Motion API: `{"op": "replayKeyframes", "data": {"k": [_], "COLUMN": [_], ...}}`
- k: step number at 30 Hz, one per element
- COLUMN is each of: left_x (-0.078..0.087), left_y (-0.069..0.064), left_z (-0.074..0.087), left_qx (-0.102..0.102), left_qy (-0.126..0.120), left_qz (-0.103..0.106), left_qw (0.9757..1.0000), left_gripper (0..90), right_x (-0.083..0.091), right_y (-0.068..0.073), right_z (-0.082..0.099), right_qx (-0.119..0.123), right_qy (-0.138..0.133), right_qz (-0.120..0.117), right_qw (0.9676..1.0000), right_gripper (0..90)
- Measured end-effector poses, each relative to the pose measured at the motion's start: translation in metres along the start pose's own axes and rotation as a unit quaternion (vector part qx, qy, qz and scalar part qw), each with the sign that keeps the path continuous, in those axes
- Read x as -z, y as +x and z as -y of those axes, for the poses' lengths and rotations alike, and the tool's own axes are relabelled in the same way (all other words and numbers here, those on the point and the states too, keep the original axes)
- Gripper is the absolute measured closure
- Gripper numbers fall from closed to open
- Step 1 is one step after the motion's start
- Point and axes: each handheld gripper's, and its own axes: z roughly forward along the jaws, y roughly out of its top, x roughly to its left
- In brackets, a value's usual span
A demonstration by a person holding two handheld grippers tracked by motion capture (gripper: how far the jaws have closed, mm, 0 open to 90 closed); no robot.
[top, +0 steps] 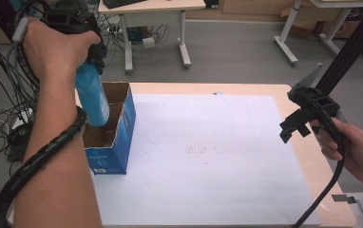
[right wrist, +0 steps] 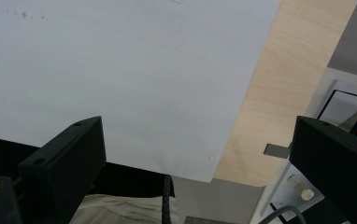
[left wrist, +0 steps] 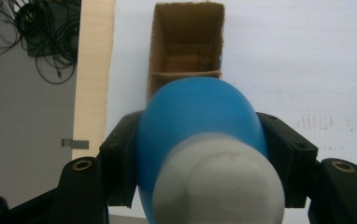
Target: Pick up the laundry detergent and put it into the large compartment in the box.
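Left gripper point(top: 91, 59) pinches a blue bottle point(top: 93, 95), jaws pressed on either side of its body, as the left gripper view shows, with the bottle point(left wrist: 200, 116) bulging between the black jaws and its pale grey cap point(left wrist: 218, 182) toward the camera. Bottle hangs roughly upright, cap end up in the gripper, base down, long axis near vertical with a slight tilt. Its base sits right above, maybe just inside, the open top of the cardboard box point(top: 122, 137) at the table's left edge; can't tell if it touches the divider. From the left gripper view the box point(left wrist: 186, 46) lies straight ahead along the bottle's axis, so the move that matters is probably a straight drop down into a compartment. Which compartment, hard to say: the base looks over the middle one.

Box: blue printed outside, raw brown cardboard inside, narrow and long, split by cardboard dividers, top open. Bottle: smooth, glossy plastic, rounded shoulder, likely slippery.

Right gripper point(top: 303, 121) is held off at the table's right side, well apart from the box, jaws spread wide with nothing between them; the right gripper view confirms a wide gap over the white sheet point(right wrist: 120, 70). Left hand is clearly the nearer one.

Table point(top: 308, 156) is light wood, mostly covered by the flat white sheet point(top: 203, 156), matte, faint smudges near the middle.
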Motion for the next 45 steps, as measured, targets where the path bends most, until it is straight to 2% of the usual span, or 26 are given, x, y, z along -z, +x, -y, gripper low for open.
{"op": "replayKeyframes", "data": {"k": [3, 8, 9, 10, 14, 21, 25, 28, 31, 42, 45], "left_x": [-0.010, -0.026, -0.026, -0.034, -0.046, -0.069, -0.086, -0.093, -0.105, -0.131, -0.139], "left_y": [0.002, 0.009, 0.009, 0.008, 0.008, 0.012, 0.012, 0.011, 0.014, 0.014, 0.011], "left_z": [-0.001, 0.000, 0.000, -0.001, -0.001, 0.003, 0.007, 0.009, 0.013, 0.019, 0.020], "left_qx": [0.003, 0.001, 0.001, -0.003, -0.007, -0.011, -0.016, -0.021, -0.021, -0.032, -0.040], "left_qy": [0.005, 0.006, 0.006, 0.013, 0.018, 0.026, 0.029, 0.030, 0.029, 0.037, 0.038], "left_qz": [-0.004, 0.002, 0.002, -0.002, -0.005, 0.003, 0.002, 0.001, 0.006, 0.010, 0.008], "left_qw": [1.0000, 1.0000, 1.0000, 0.9999, 0.9998, 0.9996, 0.9995, 0.9993, 0.9994, 0.9988, 0.9984], "left_gripper": [37.8, 37.8, 37.8, 37.8, 37.8, 37.8, 37.8, 37.8, 37.8, 37.8, 37.8], "right_x": [-0.001, -0.003, -0.003, -0.003, -0.005, -0.010, -0.013, -0.014, -0.015, -0.017, -0.018], "right_y": [-0.002, -0.003, -0.003, -0.003, -0.004, -0.005, -0.003, -0.001, 0.002, 0.006, 0.007], "right_z": [0.000, -0.003, -0.003, -0.003, -0.003, -0.005, -0.007, -0.007, -0.007, -0.010, -0.011], "right_qx": [-0.001, -0.006, -0.006, -0.006, -0.004, -0.006, -0.006, -0.003, 0.000, 0.004, 0.004], "right_qy": [0.000, 0.003, 0.003, 0.003, 0.003, 0.007, 0.011, 0.011, 0.010, 0.013, 0.014], "right_qz": [0.000, 0.001, 0.001, -0.001, -0.001, -0.004, -0.004, -0.003, -0.004, -0.005, -0.003], "right_qw": [1.0000, 1.0000, 1.0000, 1.0000, 1.0000, 1.0000, 0.9999, 0.9999, 0.9999, 0.9999, 0.9999], "right_gripper": [3.7, 3.7, 3.7, 3.7, 3.7, 3.6, 3.7, 3.7, 3.6, 3.7, 3.7]}}
